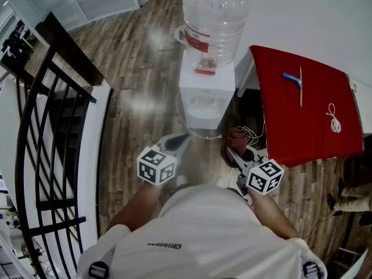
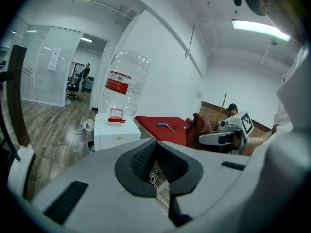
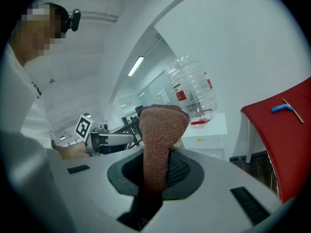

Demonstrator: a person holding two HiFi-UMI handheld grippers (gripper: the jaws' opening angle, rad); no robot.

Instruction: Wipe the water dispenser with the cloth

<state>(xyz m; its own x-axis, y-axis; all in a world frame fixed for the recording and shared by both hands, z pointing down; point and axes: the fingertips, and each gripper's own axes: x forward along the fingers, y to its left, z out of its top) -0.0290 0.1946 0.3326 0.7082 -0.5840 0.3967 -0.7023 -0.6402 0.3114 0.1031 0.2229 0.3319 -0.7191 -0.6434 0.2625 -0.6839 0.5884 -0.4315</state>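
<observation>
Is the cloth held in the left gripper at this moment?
No, the brown cloth is clamped in the right gripper, while the left gripper holds nothing.

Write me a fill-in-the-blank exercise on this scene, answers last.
The right tool is shut on a brown ____.
The left tool is shut and holds ____.
The clear bottle sits upside down on the white ____.
The table is covered in ____ fabric.
Answers: cloth; nothing; dispenser; red.
</observation>
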